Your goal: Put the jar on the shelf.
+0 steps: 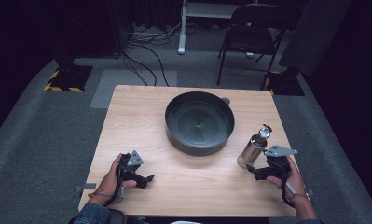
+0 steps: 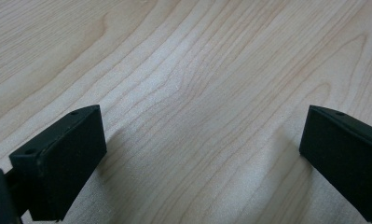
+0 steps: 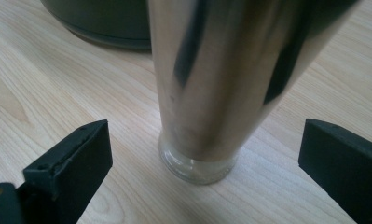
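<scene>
You sit at the near edge of a wooden table (image 1: 127,116), a gripper in each hand. Your right gripper (image 1: 257,173) is at the near right, its jaws spread wide and holding nothing. A metal bottle (image 1: 252,148) stands upright just beyond them, not touched by either jaw. In the right gripper view, the bottle (image 3: 207,93) rises between the two parted jaws, its clear base resting on the wood. A dark round pan (image 1: 199,122) sits at the centre of the table, just left of the bottle and a little farther away. Your left gripper (image 1: 144,179) rests at the near left, well apart from both. Its jaws are also spread, with bare wood between them.
</scene>
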`<act>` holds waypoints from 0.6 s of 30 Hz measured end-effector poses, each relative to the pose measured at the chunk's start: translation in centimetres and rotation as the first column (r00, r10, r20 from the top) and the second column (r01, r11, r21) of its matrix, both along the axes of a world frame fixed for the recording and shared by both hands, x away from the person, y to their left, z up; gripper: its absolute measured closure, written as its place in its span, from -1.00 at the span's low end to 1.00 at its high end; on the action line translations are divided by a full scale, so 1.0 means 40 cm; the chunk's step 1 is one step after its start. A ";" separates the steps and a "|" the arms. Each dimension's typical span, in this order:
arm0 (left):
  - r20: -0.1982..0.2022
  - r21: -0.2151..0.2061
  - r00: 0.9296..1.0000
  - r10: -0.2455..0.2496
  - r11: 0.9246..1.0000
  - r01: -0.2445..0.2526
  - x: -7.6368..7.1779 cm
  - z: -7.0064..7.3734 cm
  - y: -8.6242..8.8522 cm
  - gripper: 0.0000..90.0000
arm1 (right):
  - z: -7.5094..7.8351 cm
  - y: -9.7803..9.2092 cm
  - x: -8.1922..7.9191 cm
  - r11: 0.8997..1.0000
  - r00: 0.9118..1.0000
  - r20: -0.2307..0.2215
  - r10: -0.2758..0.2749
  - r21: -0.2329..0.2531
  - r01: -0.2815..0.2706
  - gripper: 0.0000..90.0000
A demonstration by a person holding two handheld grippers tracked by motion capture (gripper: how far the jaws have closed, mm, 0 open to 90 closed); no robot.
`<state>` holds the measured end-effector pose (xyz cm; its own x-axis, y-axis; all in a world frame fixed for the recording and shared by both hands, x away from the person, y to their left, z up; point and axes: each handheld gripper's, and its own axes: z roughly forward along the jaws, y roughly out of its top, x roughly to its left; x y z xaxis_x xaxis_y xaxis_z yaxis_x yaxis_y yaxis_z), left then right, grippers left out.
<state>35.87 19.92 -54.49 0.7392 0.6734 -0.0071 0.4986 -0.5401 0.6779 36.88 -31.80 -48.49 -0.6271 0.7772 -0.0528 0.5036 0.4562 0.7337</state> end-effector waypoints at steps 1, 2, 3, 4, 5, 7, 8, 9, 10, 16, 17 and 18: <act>-0.001 -0.001 1.000 0.001 1.000 -0.001 0.000 0.000 0.000 -1.00 | 0.000 0.002 0.002 1.000 1.000 0.001 0.000 0.000 0.000 -0.94; -0.001 -0.001 1.000 0.001 1.000 -0.001 0.000 0.000 0.000 -1.00 | 0.000 0.004 0.003 1.000 1.000 0.002 0.000 0.000 0.000 -0.94; -0.001 -0.001 1.000 0.001 1.000 -0.001 0.000 0.000 0.000 -1.00 | 0.001 0.006 0.005 1.000 1.000 0.004 0.001 0.002 -0.001 -0.94; -0.001 -0.001 1.000 0.001 1.000 -0.001 0.000 0.000 0.000 -1.00 | 0.001 0.008 0.006 1.000 1.000 0.005 0.001 0.007 -0.001 -0.93; -0.001 0.000 1.000 -0.001 1.000 0.001 0.000 0.000 0.000 -1.00 | 0.000 0.010 0.008 1.000 1.000 0.007 0.002 0.009 -0.002 -0.93; 0.000 0.000 1.000 0.000 1.000 0.000 0.000 0.000 0.000 -1.00 | -0.003 0.014 0.012 1.000 1.000 0.009 -0.003 0.011 0.003 -0.92; 0.000 0.000 1.000 0.000 1.000 0.000 0.000 0.000 0.000 -1.00 | -0.004 0.015 0.015 1.000 1.000 0.010 -0.005 0.014 0.005 -0.92; -0.001 -0.001 1.000 0.001 1.000 -0.001 0.000 0.000 0.000 -1.00 | -0.005 0.016 0.016 1.000 1.000 0.011 -0.007 0.019 0.007 -0.91; 0.000 0.000 1.000 0.000 1.000 0.000 0.000 0.000 0.000 -1.00 | -0.005 0.016 0.018 1.000 1.000 0.013 -0.011 0.024 0.010 -0.91; 0.000 0.000 1.000 0.000 1.000 0.000 0.000 0.000 0.000 -1.00 | -0.004 0.019 0.023 0.999 0.999 0.028 -0.022 0.043 0.021 -0.83; -0.001 -0.001 1.000 0.001 1.000 -0.001 0.000 0.000 0.000 -1.00 | -0.004 0.019 0.023 0.999 0.999 0.031 -0.024 0.048 0.023 -0.82; 0.000 0.000 1.000 0.000 1.000 0.000 0.000 0.000 0.000 -1.00 | -0.003 0.019 0.024 0.998 0.999 0.032 -0.026 0.053 0.025 -0.82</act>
